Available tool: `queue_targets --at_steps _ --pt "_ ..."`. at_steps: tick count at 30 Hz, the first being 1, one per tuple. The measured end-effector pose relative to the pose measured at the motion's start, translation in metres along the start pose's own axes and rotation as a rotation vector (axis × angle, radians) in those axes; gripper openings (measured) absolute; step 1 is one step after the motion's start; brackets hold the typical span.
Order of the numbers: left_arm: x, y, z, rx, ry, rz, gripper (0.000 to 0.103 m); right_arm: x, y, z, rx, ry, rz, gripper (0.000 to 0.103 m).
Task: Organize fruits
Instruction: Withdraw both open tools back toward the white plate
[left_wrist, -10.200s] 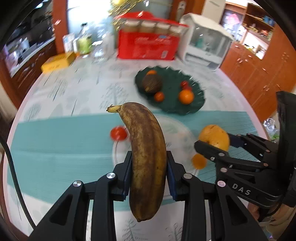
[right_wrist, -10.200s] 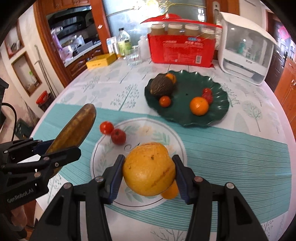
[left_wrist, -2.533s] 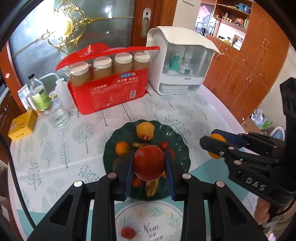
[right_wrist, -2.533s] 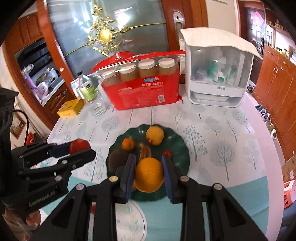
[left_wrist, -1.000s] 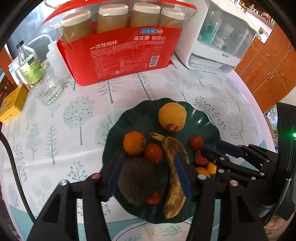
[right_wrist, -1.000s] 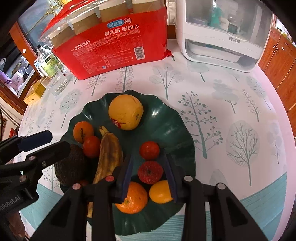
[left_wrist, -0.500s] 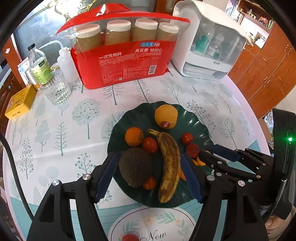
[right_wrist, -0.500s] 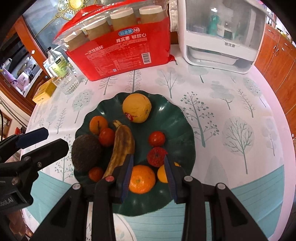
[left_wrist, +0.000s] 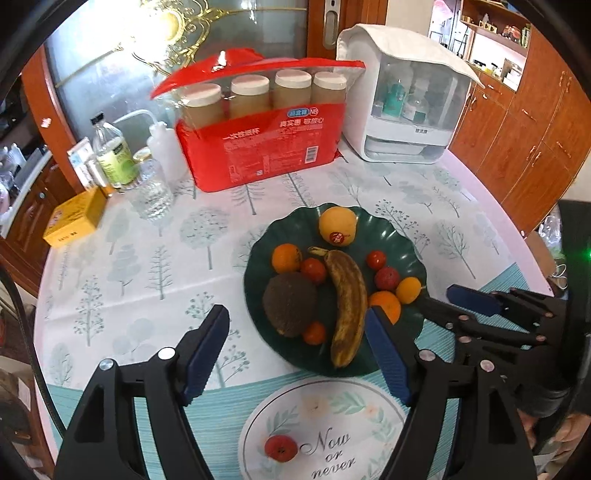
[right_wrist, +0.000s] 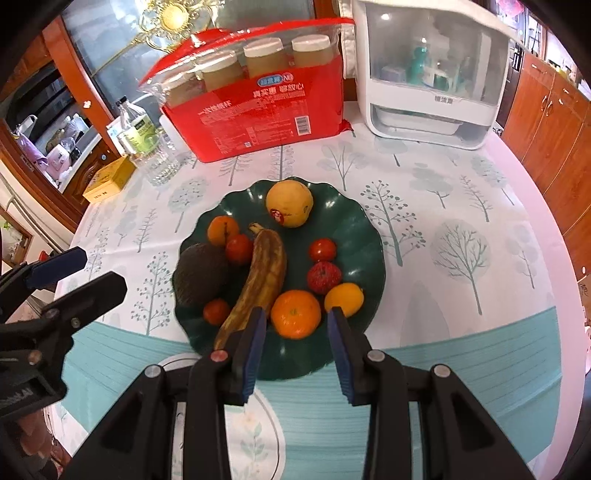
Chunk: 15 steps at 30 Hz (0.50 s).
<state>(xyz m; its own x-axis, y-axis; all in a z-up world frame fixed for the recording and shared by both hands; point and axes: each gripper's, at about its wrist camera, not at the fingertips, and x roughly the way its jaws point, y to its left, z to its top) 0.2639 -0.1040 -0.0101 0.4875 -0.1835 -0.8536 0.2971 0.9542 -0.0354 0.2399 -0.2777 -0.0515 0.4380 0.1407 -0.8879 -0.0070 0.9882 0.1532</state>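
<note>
My left tongs' camera is looking steeply down past its fingers, near the green plate (left_wrist: 408, 243); my right tongs' camera is sitting closer, both sharing that plate and each other's tongs.

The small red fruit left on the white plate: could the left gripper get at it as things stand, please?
Probably yes: the small red fruit lies alone on the white plate, just below the opening, empty left gripper, with nothing over it.

left tongs (left_wrist: 295, 332) opening, empty; right tongs (right_wrist: 295, 328) parted, empty, both angled down.
</note>
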Motion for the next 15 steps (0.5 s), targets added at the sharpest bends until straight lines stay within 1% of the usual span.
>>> queue_targets --at_steps 7,11,15 --pt "-0.022 0.013 -0.029 -0.044 -0.016 0.019 0.076 -0.025 0.016 -0.021 -0.031 -0.029 0.02 0.035" --pt "-0.041 0.021 -0.045 -0.068 -0.047 0.043 0.076 -0.037 0.026 -0.033 -0.044 -0.04 0.043 0.035" --pt "-0.061 0.032 -0.061 -0.103 -0.087 0.073 0.082 -0.047 0.037 -0.041 -0.068 -0.055 0.052 0.036"
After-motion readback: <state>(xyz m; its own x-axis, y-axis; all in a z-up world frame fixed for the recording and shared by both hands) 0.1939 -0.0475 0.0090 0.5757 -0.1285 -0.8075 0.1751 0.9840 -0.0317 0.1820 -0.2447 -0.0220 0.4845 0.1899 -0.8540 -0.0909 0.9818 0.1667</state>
